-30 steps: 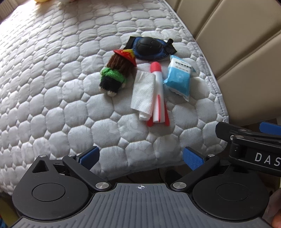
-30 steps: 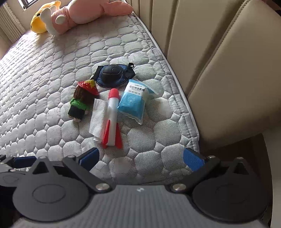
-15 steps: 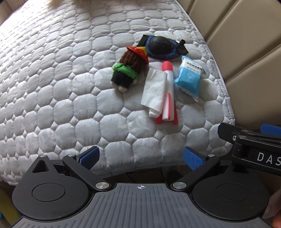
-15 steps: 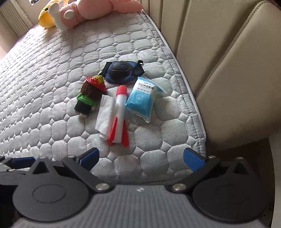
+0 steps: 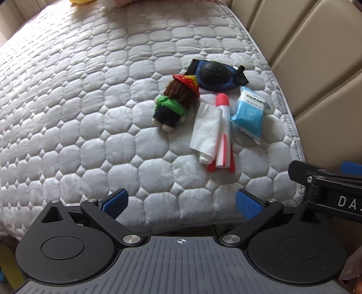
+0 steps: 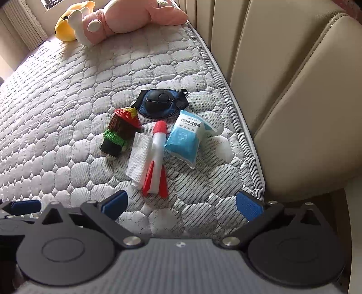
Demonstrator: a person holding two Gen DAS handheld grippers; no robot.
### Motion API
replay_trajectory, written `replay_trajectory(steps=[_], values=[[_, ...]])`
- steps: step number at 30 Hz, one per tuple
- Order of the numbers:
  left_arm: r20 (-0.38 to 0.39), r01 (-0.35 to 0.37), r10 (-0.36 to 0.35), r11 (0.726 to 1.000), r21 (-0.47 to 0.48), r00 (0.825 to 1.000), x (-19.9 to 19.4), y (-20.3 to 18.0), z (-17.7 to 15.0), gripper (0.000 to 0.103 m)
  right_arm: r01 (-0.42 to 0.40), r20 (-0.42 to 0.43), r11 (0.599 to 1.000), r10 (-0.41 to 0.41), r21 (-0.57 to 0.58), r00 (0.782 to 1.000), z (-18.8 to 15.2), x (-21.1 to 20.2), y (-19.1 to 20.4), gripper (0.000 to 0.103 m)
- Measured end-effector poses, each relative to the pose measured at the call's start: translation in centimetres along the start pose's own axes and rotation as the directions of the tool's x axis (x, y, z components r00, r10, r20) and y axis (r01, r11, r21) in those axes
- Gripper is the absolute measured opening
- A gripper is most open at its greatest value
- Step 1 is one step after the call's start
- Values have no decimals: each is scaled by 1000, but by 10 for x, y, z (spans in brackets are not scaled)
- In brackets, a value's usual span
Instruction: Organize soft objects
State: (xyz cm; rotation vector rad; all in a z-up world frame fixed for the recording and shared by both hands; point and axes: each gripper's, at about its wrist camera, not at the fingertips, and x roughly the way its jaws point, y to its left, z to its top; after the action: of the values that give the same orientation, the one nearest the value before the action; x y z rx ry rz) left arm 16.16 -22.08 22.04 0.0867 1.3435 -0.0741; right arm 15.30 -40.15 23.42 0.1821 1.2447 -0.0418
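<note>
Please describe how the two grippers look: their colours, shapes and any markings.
Both the left gripper and the right gripper have black linkage arms with silver pivot screws, round black housings, a ribbed grey centre plate and blue pads on the jaws. The right one carries white letters "DA" on its side.

We are in a home bedroom: a bed with a grey quilted mattress cover (image 6: 67, 126) spreads out ahead of our jaws, and a padded beige headboard (image 6: 294, 90) rises along its edge to the right of them. Far beyond the jaws, at the far end of the bed, a pink plush toy (image 6: 126, 18) and a yellow plush toy (image 6: 67, 22) lie beside a pleated curtain (image 6: 25, 27).
</note>
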Motion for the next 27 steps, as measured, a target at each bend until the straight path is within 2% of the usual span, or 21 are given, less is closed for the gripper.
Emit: replay_trajectory(steps=[10,19,27], values=[[15,-26,27,998,-64,1000,-2,12,5,103,11,-25,1000,-12,-16,1000,2,10,-9,103],[14,-39,40,998,-53,999,4,7,11,103,-28,-21,999,27,-44,999,9,14,-9,103],[-3,-42,42,998,-37,999,11,-1,15,103,-18,-25,1000,17,-20,1000,8,15,-18,103]])
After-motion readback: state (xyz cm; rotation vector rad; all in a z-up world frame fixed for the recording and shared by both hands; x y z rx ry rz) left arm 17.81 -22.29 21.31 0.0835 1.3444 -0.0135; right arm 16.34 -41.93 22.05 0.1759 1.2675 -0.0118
